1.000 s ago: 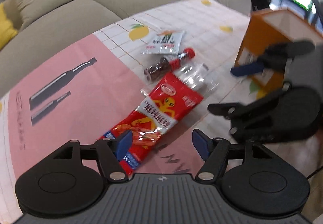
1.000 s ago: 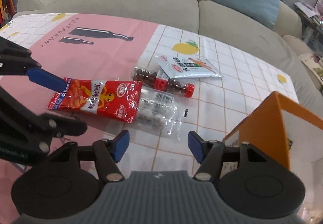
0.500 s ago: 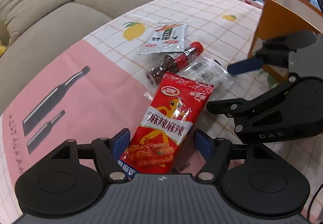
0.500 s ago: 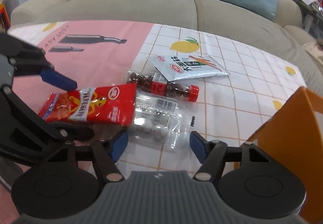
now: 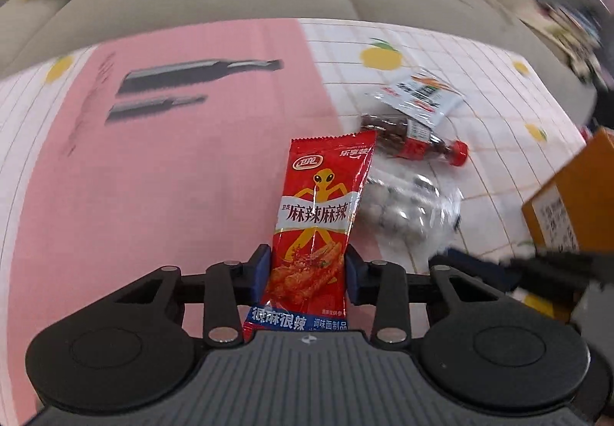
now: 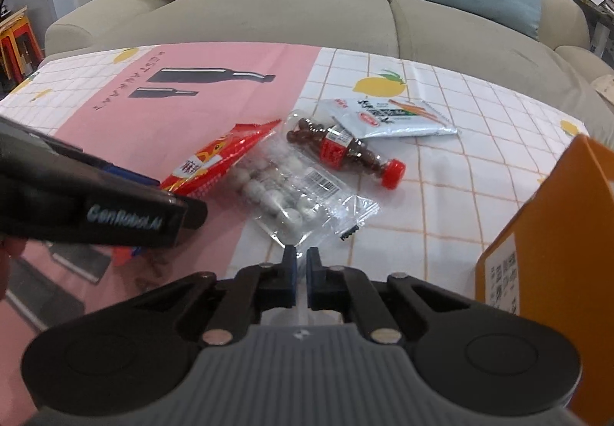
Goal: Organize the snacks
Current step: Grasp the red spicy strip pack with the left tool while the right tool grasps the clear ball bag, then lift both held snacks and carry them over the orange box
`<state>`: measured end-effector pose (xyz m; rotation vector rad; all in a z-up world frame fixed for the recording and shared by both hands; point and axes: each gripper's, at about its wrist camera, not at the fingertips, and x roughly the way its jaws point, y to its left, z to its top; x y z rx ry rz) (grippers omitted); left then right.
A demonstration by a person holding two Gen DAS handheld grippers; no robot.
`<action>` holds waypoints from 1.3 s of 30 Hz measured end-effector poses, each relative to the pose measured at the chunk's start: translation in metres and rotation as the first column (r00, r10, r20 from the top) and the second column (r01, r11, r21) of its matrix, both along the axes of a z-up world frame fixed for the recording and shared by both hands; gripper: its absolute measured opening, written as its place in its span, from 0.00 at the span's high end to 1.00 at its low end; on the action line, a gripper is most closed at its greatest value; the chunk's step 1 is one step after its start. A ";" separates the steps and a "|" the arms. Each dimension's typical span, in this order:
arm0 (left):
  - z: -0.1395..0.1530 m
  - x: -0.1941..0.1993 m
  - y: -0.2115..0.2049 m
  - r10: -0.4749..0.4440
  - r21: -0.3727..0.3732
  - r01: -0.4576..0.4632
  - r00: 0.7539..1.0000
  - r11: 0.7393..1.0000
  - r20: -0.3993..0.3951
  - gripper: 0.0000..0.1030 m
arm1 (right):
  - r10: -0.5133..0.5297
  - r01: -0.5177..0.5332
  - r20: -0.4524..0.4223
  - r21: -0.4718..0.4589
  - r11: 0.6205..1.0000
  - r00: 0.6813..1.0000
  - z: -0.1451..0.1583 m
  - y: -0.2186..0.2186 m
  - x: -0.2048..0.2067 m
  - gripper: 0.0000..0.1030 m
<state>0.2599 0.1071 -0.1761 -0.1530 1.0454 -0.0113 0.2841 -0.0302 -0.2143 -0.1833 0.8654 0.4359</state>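
Two containers, clear bag (image 6: 303, 192) of balls, candy-filled bottle (image 6: 345, 153)

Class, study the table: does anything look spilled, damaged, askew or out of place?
Nothing looks spilled or torn. The small bottle lies on its side, and the red packet overlaps the clear bag in a loose heap near the orange box.

On my table (image 6: 453, 195), the sachet (image 6: 391, 117) lies farthest back, toward the sofa (image 6: 307, 19). Bottle (image 6: 345, 151) just before it, touching. Clear bag (image 6: 303, 195) before the bottle, partly under the long packet (image 6: 215, 161) at its left. Box (image 6: 556, 253) at my right edge.
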 end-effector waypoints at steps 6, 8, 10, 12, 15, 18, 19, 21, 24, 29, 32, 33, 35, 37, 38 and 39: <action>0.003 -0.022 0.000 0.085 -0.022 -0.086 0.996 0.996 -0.024 0.58 | 0.001 -0.002 -0.051 -0.021 1.000 0.999 0.006 -0.001 -0.034 1.00; 0.004 -0.030 -0.004 0.090 -0.019 -0.090 0.995 0.996 -0.031 0.58 | -0.004 0.002 -0.072 -0.024 1.000 0.997 0.007 -0.004 -0.048 1.00; 0.004 -0.037 -0.008 0.086 -0.009 -0.086 0.996 0.996 -0.037 0.59 | 0.004 -0.005 -0.097 -0.012 1.000 0.995 0.009 -0.005 -0.063 1.00; 0.005 -0.043 -0.011 0.075 0.001 -0.075 0.996 0.997 -0.040 0.59 | 0.012 -0.013 -0.109 -0.010 1.000 0.994 0.011 -0.006 -0.073 1.00; 0.006 -0.048 -0.010 0.075 -0.008 -0.075 0.996 0.997 -0.042 0.59 | 0.024 -0.027 -0.127 -0.022 0.999 0.992 0.014 -0.005 -0.080 0.96; 0.006 -0.049 -0.006 0.089 -0.020 -0.090 0.995 0.996 -0.043 0.60 | 0.038 -0.041 -0.086 -0.033 0.999 0.996 0.023 -0.007 -0.084 0.92; 0.007 -0.049 -0.005 0.093 -0.019 -0.093 0.995 0.995 -0.043 0.60 | 0.047 -0.049 -0.059 -0.041 0.998 0.997 0.028 -0.007 -0.085 0.83; 0.007 -0.049 -0.004 0.092 -0.020 -0.093 0.995 0.996 -0.040 0.60 | 0.063 -0.064 -0.021 -0.042 0.997 0.998 0.034 -0.008 -0.085 0.66; 0.007 -0.047 -0.005 0.089 -0.019 -0.090 0.995 0.996 -0.040 0.61 | 0.107 -0.106 0.026 -0.038 0.994 0.994 0.035 -0.006 -0.076 0.54; 0.007 -0.047 -0.003 0.081 -0.033 -0.083 0.996 0.996 -0.044 0.61 | 0.192 -0.190 0.038 -0.047 0.981 0.981 0.021 0.005 -0.052 0.27; 0.007 -0.045 -0.003 0.064 -0.029 -0.065 0.997 0.997 -0.045 0.60 | 0.206 -0.205 0.031 -0.030 0.978 0.978 0.013 0.012 -0.040 0.27; 0.008 -0.045 -0.003 0.055 -0.026 -0.056 0.998 0.998 -0.036 0.59 | 0.210 -0.209 0.027 -0.022 0.978 0.977 0.011 0.014 -0.037 0.27; 0.009 -0.045 -0.003 0.038 -0.024 -0.038 0.999 0.999 -0.010 0.59 | 0.213 -0.213 0.018 -0.008 0.977 0.977 0.006 0.016 -0.032 0.27; 0.010 -0.045 -0.003 0.022 -0.019 -0.021 1.000 1.000 0.017 0.51 | 0.208 -0.208 0.008 -0.008 0.978 0.978 0.001 0.018 -0.030 0.28; 0.010 -0.044 -0.003 0.011 -0.017 -0.011 1.000 1.000 0.027 0.49 | 0.206 -0.206 0.000 -0.001 0.979 0.979 -0.001 0.017 -0.028 0.28; 0.010 -0.043 -0.004 -0.001 -0.014 0.002 0.999 1.000 0.038 0.46 | 0.201 -0.201 -0.011 0.011 0.980 0.980 -0.003 0.016 -0.028 0.31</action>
